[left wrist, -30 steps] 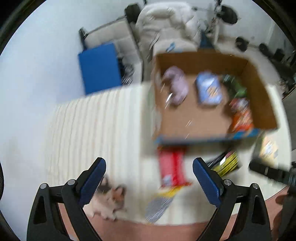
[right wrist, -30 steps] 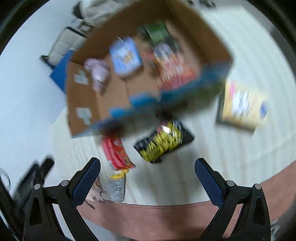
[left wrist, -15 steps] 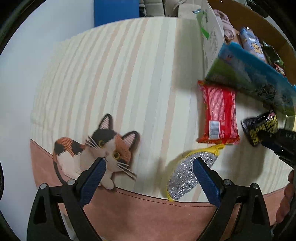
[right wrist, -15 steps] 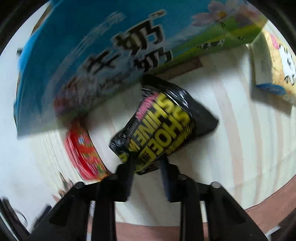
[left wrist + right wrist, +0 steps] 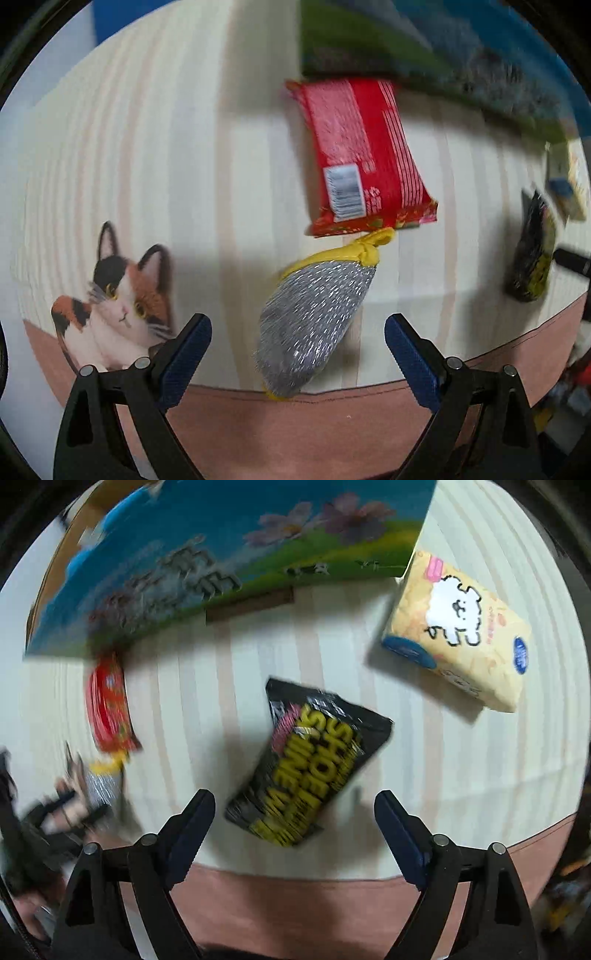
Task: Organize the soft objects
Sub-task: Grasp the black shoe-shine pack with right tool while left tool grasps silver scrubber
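Both tools spread wide, empty.
Left tool (image 5: 297,345) poised over silver scrubber (image 5: 314,328); right tool (image 5: 293,821) over black SHOE SHINE packet (image 5: 314,764).

Four soft items are counted on the striped mat (image 5: 155,155): one red packet (image 5: 360,155) near the far edge beside the box, one silver scrubber with yellow trim (image 5: 314,317) by the near edge, one black and yellow pouch (image 5: 314,764) also towards the near edge, and one yellow tissue pack (image 5: 458,631) at the box's corner. One printed cardboard box (image 5: 229,554) is seen. One cat picture (image 5: 114,299) is counted on the mat's near edge
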A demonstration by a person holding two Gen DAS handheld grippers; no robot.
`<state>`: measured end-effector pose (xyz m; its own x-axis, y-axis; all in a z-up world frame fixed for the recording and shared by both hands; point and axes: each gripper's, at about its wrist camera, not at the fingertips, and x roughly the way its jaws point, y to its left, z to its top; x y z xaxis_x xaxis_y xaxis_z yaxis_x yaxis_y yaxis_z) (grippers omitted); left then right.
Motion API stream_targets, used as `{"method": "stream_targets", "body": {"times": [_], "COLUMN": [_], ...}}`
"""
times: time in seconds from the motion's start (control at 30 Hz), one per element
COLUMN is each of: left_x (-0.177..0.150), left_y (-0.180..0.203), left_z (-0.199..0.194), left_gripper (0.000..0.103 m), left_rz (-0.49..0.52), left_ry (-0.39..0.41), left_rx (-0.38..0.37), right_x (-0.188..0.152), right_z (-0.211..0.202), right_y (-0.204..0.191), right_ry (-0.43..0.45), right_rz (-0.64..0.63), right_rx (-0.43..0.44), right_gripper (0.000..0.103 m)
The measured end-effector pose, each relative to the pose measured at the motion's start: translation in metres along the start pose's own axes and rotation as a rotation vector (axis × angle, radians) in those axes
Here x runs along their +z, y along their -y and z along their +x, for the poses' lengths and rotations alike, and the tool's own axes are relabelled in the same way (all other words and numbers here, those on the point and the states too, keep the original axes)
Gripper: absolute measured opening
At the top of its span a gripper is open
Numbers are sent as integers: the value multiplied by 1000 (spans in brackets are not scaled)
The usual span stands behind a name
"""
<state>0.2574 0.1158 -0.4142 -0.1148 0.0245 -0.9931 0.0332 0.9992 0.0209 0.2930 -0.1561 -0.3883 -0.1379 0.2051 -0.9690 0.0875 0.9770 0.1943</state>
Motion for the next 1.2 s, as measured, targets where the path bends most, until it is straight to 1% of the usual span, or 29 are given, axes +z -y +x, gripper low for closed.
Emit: {"method": "stream_targets", "body": {"times": [0.07, 0.1, 0.13, 0.17, 0.2, 0.23, 0.27, 0.3, 0.4, 0.47, 0.5, 0.53, 0.57, 0.63, 0.67, 0.73, 0.83, 0.9, 0.97, 1.03, 1.13, 1.17, 1.2], "left_x": [5, 8, 8, 9, 9, 9, 8, 6, -6, -14, -16, -18, -21, -23, -23, -22, -25, -27, -24, -23, -22, -20, -20], "left_y": [7, 10, 12, 13, 13, 12, 11, 10, 10, 13, 16, 16, 19, 23, 25, 28, 19, 13, 19, 26, 29, 36, 38], "left_z": [10, 18, 22, 28, 31, 31, 31, 30, 34, 36, 36, 38, 38, 40, 40, 43, 46, 47, 43, 41, 39, 37, 36], "left_gripper": [96, 95, 85, 75, 73, 66, 58, 56, 54, 55, 55, 57, 59, 61, 61, 60, 53, 52, 51, 51, 50, 48, 48], "left_rz": [32, 42, 42, 39, 20, 5, -10, -29, -99, -120, -120, -122, -124, -112, -114, -119, -123, -129, -126, -120, -120, -120, -124], "left_ry": [-18, -36, -50, -72, -86, -88, -95, -97, -115, -110, -99, -86, -75, -68, -70, -78, -77, -74, -70, -66, -63, -63, -64], "left_rx": [22, 31, 31, 22, -2, -14, -29, -32, -81, -98, -87, -79, -75, -55, -56, -60, -60, -59, -48, -39, -39, -37, -34], "right_x": [9, 8, 7, 6, 6, 5, 4, 0, -13, -21, -25, -29, -30, -31, -30, -27, -21, -22, -32, -40, -48, -49, -50], "right_z": [13, 20, 26, 31, 33, 34, 34, 33, 37, 39, 42, 44, 44, 48, 49, 48, 46, 47, 52, 55, 59, 59, 58], "right_y": [-2, 0, 1, 1, 0, -2, -6, -10, -19, -20, -23, -24, -22, -21, -21, -8, -4, -4, -17, -34, -38, -38, -38], "right_ry": [-15, -24, -30, -28, -19, -15, -10, -7, -54, -78, -90, -100, -107, -117, -114, -101, -87, -74, -67, -65, -69, -72, -75], "right_rz": [46, 66, 82, 95, 95, 80, 52, 6, -110, -180, -212, -224, -223, -203, -193, -174, -166, -179, -215, -245, -252, -248, -240], "right_rx": [11, -2, -11, -32, -46, -61, -91, -91, -107, -126, -144, -153, -154, -136, -122, -110, -123, -145, -192, -223, -224, -219, -202], "right_gripper": [90, 90, 90, 87, 81, 67, 55, 52, 50, 50, 51, 54, 56, 64, 67, 67, 67, 65, 57, 55, 50, 46, 45]}}
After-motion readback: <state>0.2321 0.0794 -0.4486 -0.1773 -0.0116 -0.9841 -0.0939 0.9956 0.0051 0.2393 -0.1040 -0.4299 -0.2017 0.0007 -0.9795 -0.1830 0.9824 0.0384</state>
